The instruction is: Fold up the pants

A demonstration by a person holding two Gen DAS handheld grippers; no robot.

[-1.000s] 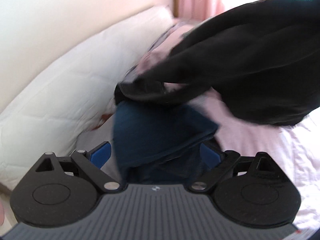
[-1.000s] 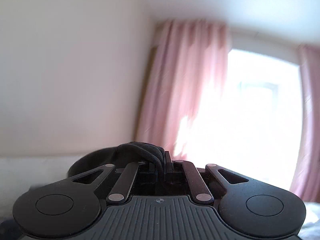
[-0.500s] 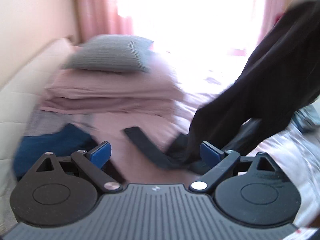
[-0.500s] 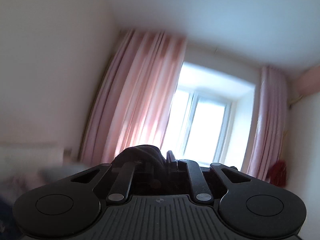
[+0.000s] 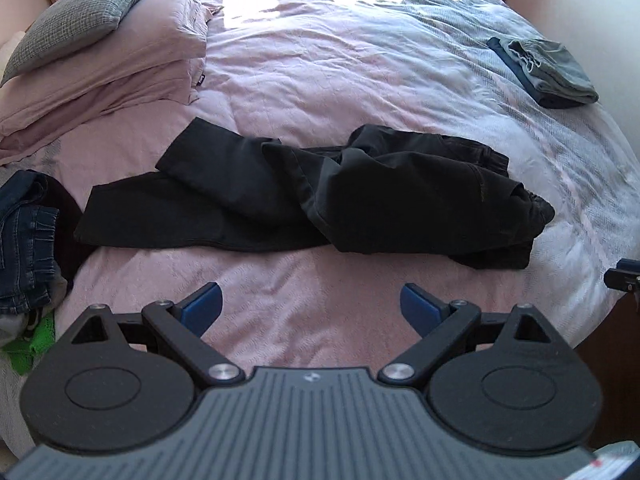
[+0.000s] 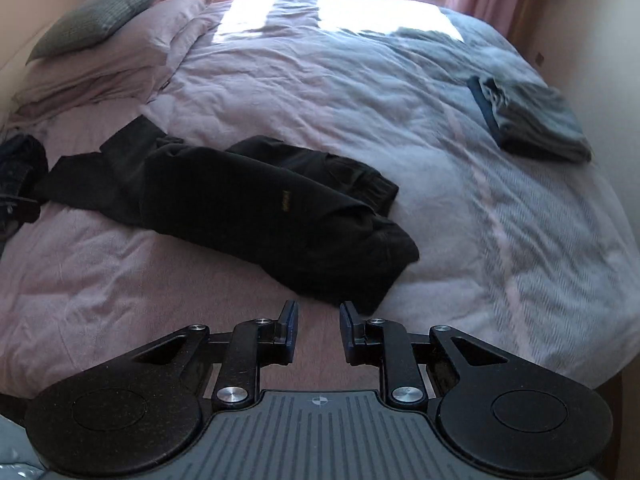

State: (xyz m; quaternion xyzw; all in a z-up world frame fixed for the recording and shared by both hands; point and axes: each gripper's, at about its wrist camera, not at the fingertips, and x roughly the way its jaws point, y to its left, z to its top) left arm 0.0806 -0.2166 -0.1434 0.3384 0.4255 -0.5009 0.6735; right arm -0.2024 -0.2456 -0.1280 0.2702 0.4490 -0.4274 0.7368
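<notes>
A pair of black fabric pants [image 5: 328,196] lies crumpled on the pink quilted bedspread [image 5: 320,68], the bunched waist end toward three o'clock and the two legs trailing toward nine o'clock, one leg lapped across the other. The left gripper [image 5: 310,306] hangs above the bare bedspread at six o'clock of the heap, its blue-padded jaws spread wide with nothing between them. The right gripper [image 6: 318,320] has just been opening its jaws; they stand a little apart, empty, just short of the nearest dark fold at the waist end. The likely trouble from here is the tangle: a pinch taken at that near fold would probably catch several layers at once, so the garment would lift as a lump instead of spreading flat, and the crossed legs could drag along twisted. A low grab may also nip the soft bedspread together with the cloth. There are no containers in view; the other things simply rest on the bed: a folded grey garment [image 5: 548,68] at two o'clock, a dark blue denim heap [image 5: 26,236] at nine o'clock with something bright green [image 5: 34,340] below it, and a grey woven cushion [image 5: 76,20] on stacked pink pillows [image 5: 132,60] at ten o'clock.
</notes>
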